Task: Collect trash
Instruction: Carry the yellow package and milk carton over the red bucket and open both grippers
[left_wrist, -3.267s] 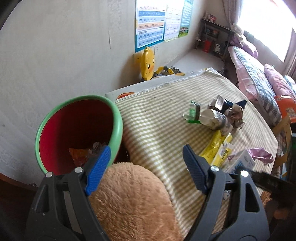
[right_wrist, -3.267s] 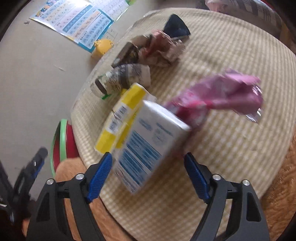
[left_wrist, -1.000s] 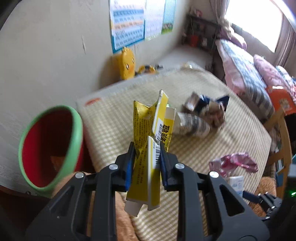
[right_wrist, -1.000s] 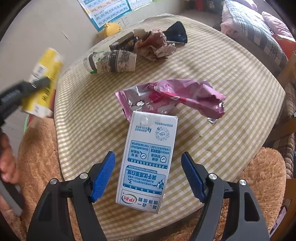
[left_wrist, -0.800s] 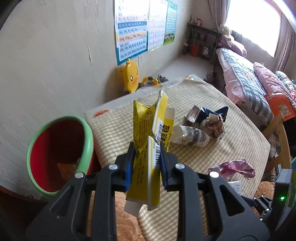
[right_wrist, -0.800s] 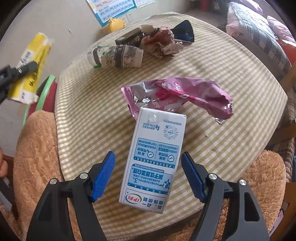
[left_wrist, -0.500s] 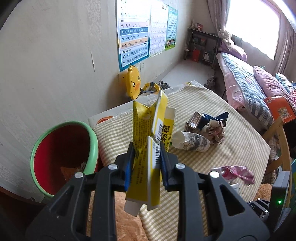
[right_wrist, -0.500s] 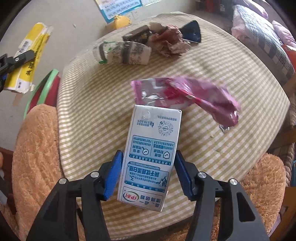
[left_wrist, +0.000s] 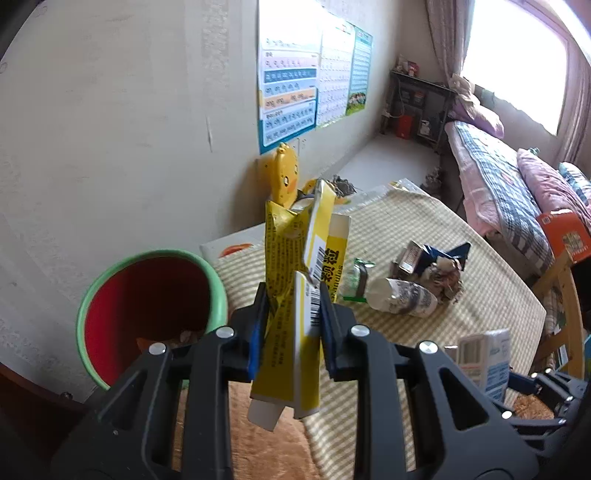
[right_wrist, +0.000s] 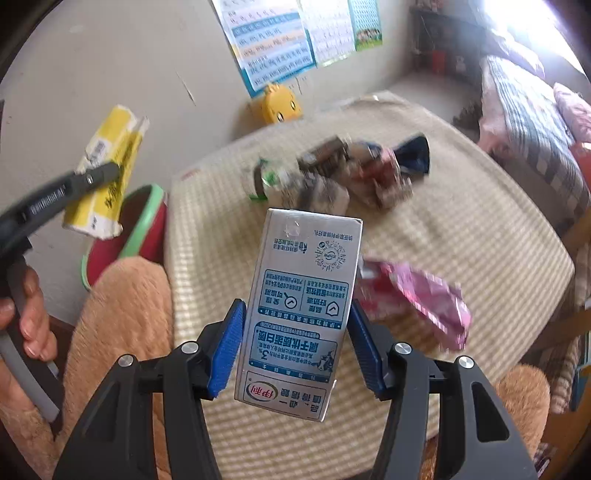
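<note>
My left gripper (left_wrist: 291, 328) is shut on a flattened yellow carton (left_wrist: 299, 280) and holds it upright in the air, right of a red bin with a green rim (left_wrist: 147, 310). In the right wrist view the same yellow carton (right_wrist: 107, 173) hangs above the bin (right_wrist: 144, 221). My right gripper (right_wrist: 295, 343) is shut on a white and blue milk carton (right_wrist: 299, 306), lifted off the checked table (right_wrist: 461, 229). On the table lie a pink foil wrapper (right_wrist: 417, 299), a paper cup (left_wrist: 402, 301) and crumpled wrappers (left_wrist: 439, 266).
A plush tan cushion (right_wrist: 125, 306) lies at the table's near left edge, beside the bin. A person's hand (right_wrist: 26, 314) grips the left tool's handle. A yellow duck toy (left_wrist: 282, 173) stands by the wall; a bed (left_wrist: 509, 184) and a wooden chair (left_wrist: 561, 295) are at the right.
My right gripper has closed on the milk carton and lifted it off the table. My left gripper has risen a little with the yellow carton, toward the bin side.
</note>
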